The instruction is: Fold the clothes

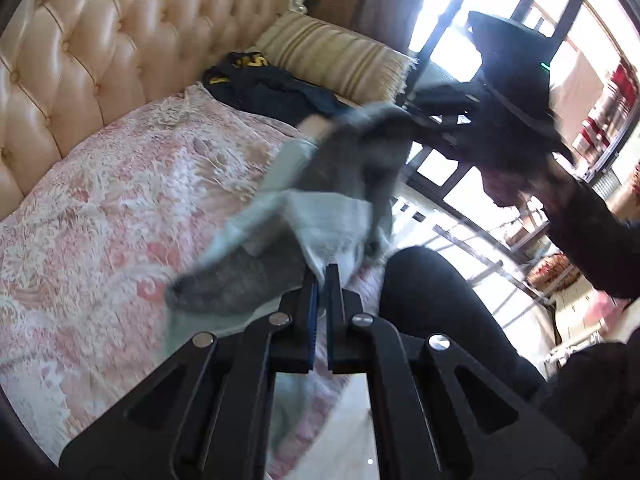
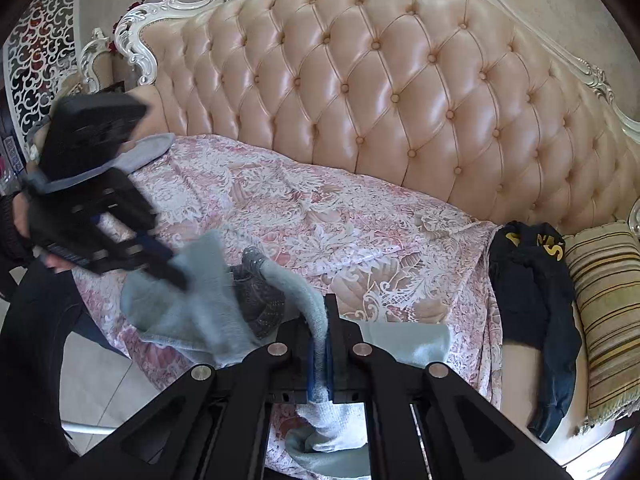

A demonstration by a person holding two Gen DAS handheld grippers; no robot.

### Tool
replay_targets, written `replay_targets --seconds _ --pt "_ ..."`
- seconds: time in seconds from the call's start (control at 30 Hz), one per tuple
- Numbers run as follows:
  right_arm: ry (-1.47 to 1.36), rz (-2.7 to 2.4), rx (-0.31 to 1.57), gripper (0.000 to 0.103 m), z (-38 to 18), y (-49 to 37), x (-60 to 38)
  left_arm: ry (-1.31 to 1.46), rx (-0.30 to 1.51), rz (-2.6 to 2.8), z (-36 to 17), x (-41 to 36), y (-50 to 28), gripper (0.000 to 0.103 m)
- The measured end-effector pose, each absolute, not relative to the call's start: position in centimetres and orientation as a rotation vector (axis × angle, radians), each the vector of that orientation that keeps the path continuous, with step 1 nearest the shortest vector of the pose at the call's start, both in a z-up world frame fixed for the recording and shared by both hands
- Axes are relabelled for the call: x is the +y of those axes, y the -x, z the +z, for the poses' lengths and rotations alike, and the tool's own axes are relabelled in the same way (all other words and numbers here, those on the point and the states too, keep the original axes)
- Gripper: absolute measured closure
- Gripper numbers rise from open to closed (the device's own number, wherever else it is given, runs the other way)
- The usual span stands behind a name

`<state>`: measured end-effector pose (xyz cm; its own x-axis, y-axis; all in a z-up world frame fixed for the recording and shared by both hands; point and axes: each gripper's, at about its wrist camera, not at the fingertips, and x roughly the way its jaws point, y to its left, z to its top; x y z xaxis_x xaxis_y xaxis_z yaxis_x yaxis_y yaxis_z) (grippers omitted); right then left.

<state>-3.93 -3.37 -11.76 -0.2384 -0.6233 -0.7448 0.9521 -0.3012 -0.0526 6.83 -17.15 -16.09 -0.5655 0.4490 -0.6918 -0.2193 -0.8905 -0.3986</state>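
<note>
A light blue-grey garment (image 1: 340, 208) with a dark grey part hangs bunched above the sofa seat, stretched between my two grippers. In the left wrist view my left gripper (image 1: 322, 276) is shut on its pale lower edge. Higher up and to the right, blurred by motion, my right gripper (image 1: 420, 114) holds the garment's other end. In the right wrist view my right gripper (image 2: 322, 316) is shut on a rolled light blue edge of the garment (image 2: 192, 308). The left gripper (image 2: 174, 274) appears blurred at the left, gripping the cloth.
The pink floral cover (image 2: 340, 216) lies over the sofa seat below a tufted beige backrest (image 2: 380, 80). A dark navy garment with yellow letters (image 2: 528, 280) lies crumpled by a striped cushion (image 2: 604, 300). A person's black-clad leg (image 1: 432, 300) stands by the seat edge; windows (image 1: 500, 8) are beyond.
</note>
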Motion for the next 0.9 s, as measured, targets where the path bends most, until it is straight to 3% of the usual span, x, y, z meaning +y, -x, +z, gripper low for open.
replay_targets --seconds 0.03,0.07,0.1,0.17,0.37,0.47,0.6,0.8,0.83,0.87,0.9 --pt "-0.753 -1.778 0.619 0.1 -11.7 4.0 -3.4 1.214 -0.399 2.414 -16.4 -16.9 -7.8 0.098" --pt "-0.751 -1.779 0.608 0.1 -11.6 4.1 -3.4 1.234 -0.418 2.372 -16.7 -16.6 -8.8 0.089" --pt "-0.749 -1.78 0.599 0.1 -11.5 4.1 -3.4 1.261 -0.429 2.329 -17.1 -16.4 -9.7 0.057" --pt "-0.731 -1.782 0.599 0.1 -11.1 3.8 -3.4 1.274 -0.41 2.396 -17.4 -16.9 -11.1 0.028" --pt "-0.709 -1.789 0.591 0.1 -10.2 3.3 -3.2 1.145 -0.585 2.652 -17.6 -22.5 -11.3 0.028" --pt "-0.707 -1.793 0.587 0.1 -10.0 3.4 -3.1 1.17 -0.57 2.66 -19.2 -24.8 -9.8 0.028" --pt "-0.71 -1.79 0.586 0.1 -10.0 3.5 -3.0 1.197 -0.485 2.578 -20.6 -25.5 -7.6 0.044" --pt "-0.726 -1.783 0.579 0.1 -10.1 3.7 -3.1 1.216 -0.437 2.438 -22.5 -26.2 -4.8 0.047" --pt "-0.729 -1.779 0.576 0.1 -10.1 3.7 -3.2 1.214 -0.455 2.392 -22.7 -26.3 -4.6 0.058" --pt "-0.734 -1.779 0.58 0.1 -10.2 3.7 -3.3 1.222 -0.451 2.346 -22.9 -26.1 -4.6 0.09" --pt "-0.741 -1.78 0.581 0.1 -10.3 3.7 -3.3 1.233 -0.444 2.307 -22.9 -25.9 -4.7 0.093"
